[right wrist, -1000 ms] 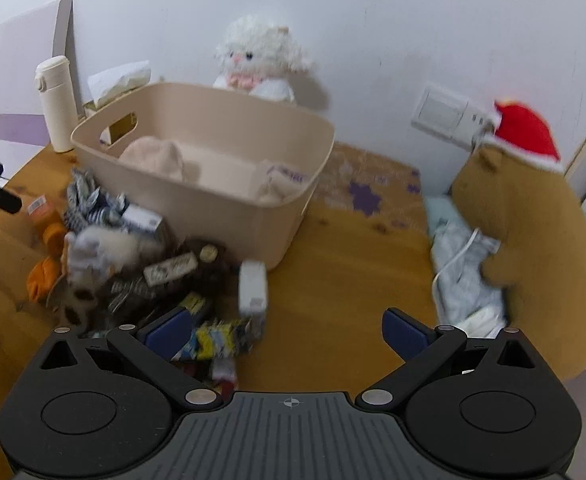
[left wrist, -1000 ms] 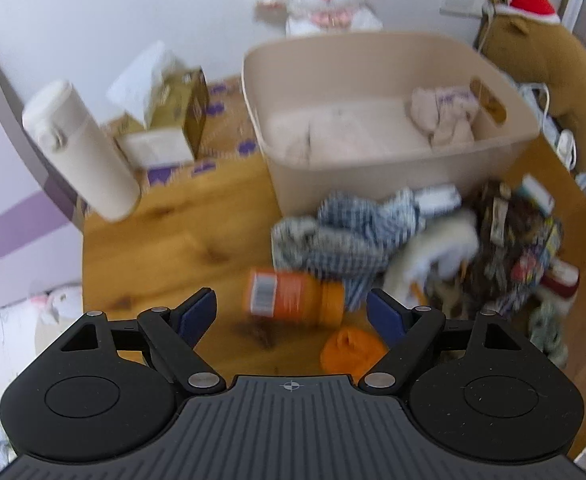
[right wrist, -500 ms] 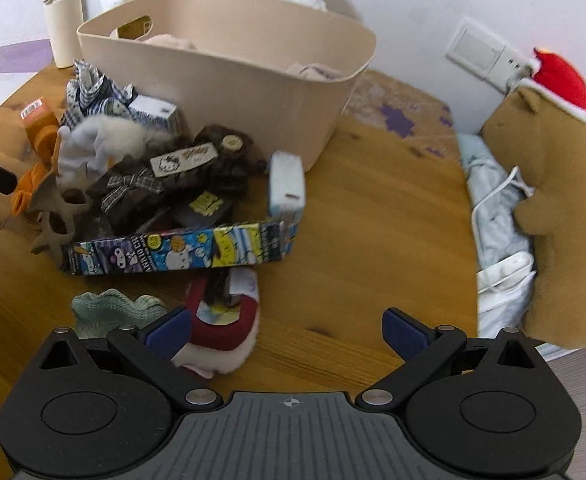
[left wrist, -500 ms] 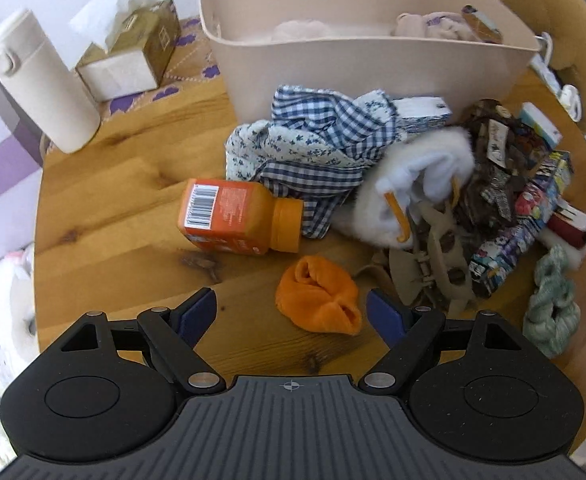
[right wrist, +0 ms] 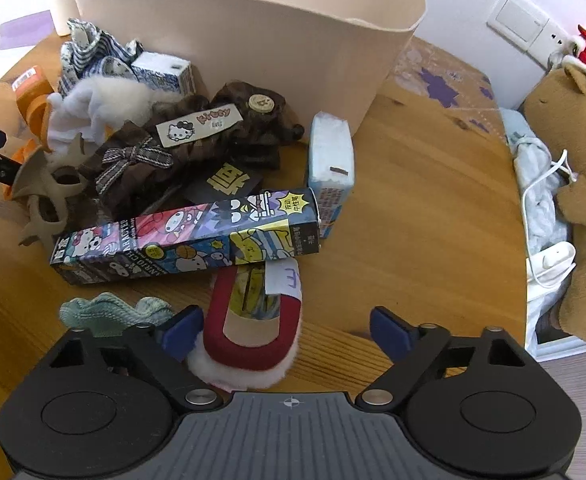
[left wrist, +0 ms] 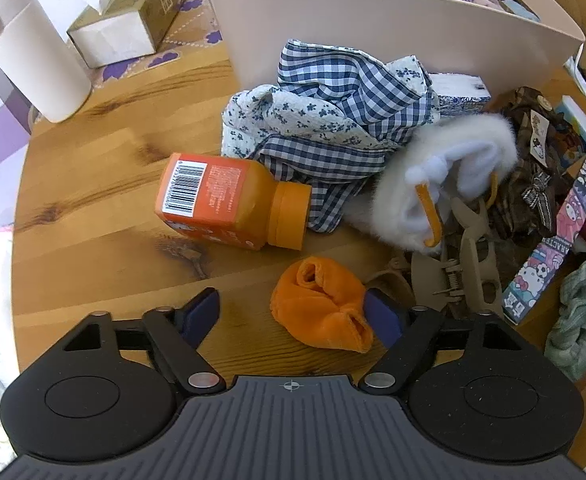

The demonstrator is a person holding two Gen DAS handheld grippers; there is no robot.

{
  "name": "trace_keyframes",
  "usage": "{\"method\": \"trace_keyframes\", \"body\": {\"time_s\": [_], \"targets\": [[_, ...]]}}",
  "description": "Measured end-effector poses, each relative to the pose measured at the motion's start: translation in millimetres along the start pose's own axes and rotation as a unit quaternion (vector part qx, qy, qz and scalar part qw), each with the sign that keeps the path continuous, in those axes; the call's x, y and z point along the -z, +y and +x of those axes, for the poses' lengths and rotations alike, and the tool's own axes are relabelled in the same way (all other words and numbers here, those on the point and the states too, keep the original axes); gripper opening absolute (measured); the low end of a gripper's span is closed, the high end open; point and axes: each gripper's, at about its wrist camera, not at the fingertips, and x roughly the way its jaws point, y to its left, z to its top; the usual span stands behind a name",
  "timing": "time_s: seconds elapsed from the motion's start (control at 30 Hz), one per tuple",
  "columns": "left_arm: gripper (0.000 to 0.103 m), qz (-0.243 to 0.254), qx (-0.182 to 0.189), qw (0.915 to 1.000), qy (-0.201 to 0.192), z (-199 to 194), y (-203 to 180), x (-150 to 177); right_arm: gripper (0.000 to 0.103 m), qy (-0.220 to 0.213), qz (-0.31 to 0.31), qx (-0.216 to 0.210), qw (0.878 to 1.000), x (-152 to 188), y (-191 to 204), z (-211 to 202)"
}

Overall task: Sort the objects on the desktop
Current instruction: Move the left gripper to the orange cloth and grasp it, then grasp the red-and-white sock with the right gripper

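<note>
Left wrist view: left gripper point(left wrist: 293, 312) is closing around orange cloth point(left wrist: 321, 312), not yet pinching; right gripper point(right wrist: 287, 328) is closing astride red slipper point(right wrist: 253, 324), both bound for beige bin point(left wrist: 373, 28).

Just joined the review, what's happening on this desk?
A person with two handheld grippers is sorting clutter beside a beige bin. The left gripper is closing around an orange cloth; the right gripper is closing over a red horseshoe-shaped item. Neither is gripped yet.

Left hand-held gripper point(left wrist: 291, 312) angled steeply down, jaws closing, right hand-held gripper point(right wrist: 287, 330) likewise
</note>
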Motion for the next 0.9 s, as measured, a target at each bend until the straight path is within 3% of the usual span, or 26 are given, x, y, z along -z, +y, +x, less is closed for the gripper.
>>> {"method": "trace_keyframes", "body": {"time_s": [0.17, 0.23, 0.37, 0.53, 0.9], "targets": [[0.058, 0.000, 0.011, 0.9999, 0.007, 3.4, 0.8, 0.1, 0.067, 0.000, 0.001, -0.015, 1.000, -0.7, 0.4, 3.7], [0.050, -0.004, 0.024, 0.9997, 0.008, 4.0, 1.2, 0.8, 0.047, -0.006, 0.007, -0.028, 1.000, -2.3, -3.0, 4.1], [0.016, 0.004, 0.045, 0.9990, 0.006, 2.5, -3.6, 0.4, 0.039, 0.003, 0.002, -0.018, 1.000, -2.6, 0.1, 2.3], [0.012, 0.020, 0.041, 0.9990, 0.000, 0.0, -10.9, 3.3, 0.038, 0.008, 0.015, -0.024, 1.000, 7.4, -3.0, -5.2], [0.011, 0.003, 0.040, 0.9991, -0.016, -15.4, 12.3, 15.5, 0.038, -0.001, 0.048, -0.028, 0.998, 30.5, -23.7, -38.2]]}}
